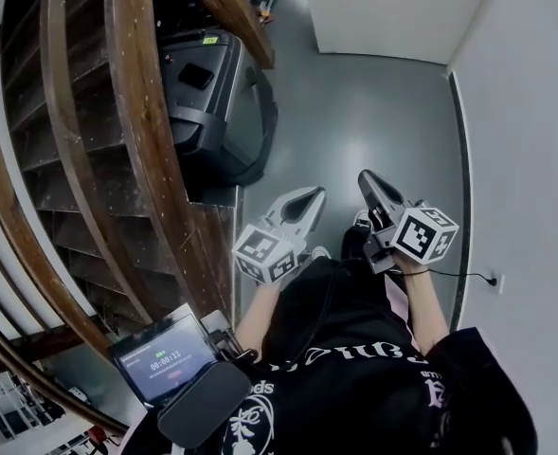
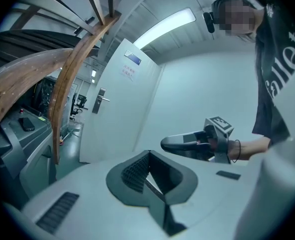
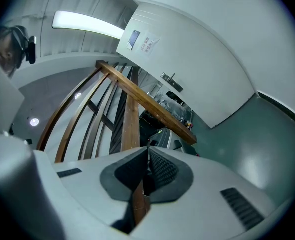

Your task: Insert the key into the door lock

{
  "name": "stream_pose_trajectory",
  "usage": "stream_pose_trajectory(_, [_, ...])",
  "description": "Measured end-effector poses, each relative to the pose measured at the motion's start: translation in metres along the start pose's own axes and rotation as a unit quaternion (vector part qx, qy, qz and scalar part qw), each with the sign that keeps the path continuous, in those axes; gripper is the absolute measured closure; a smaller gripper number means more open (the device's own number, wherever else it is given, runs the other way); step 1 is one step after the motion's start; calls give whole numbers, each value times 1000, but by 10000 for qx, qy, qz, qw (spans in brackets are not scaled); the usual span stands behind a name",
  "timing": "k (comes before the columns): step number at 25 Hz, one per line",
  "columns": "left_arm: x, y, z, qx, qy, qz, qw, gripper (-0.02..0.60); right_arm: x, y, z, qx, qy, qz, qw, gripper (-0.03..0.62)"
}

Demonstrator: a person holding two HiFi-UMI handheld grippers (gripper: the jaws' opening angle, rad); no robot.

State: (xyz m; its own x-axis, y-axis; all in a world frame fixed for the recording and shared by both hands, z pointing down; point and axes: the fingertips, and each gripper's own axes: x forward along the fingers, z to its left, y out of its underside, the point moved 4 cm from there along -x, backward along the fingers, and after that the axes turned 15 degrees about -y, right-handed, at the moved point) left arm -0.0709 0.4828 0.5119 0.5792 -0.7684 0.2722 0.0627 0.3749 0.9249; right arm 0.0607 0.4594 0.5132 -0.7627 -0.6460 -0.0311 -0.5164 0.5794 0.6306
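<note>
1. Head view: the left gripper (image 1: 309,197) and right gripper (image 1: 368,180) are held side by side above the grey floor (image 1: 373,112), beside a wooden stair railing (image 1: 146,131).
2. Each gripper's fingers are clenched tip to tip, with nothing between them.
3. Left gripper view: the white door (image 2: 118,124) stands well ahead. The door lock (image 2: 95,107) seems to sit just under the handle (image 2: 102,99), but is too small to be sure.

The person wore a black T-shirt (image 1: 354,335) with white lettering and a thin black wristband (image 1: 413,273). The left tool (image 1: 314,194) and right tool (image 1: 366,177) were grey, each with a black-and-white marker cube.
</note>
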Motion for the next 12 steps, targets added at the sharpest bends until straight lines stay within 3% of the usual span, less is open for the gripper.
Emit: stream_pose_trajectory(12, [-47, 29, -5, -104, 105, -108, 9998, 577, -16, 58, 38, -95, 106, 126, 9998, 568])
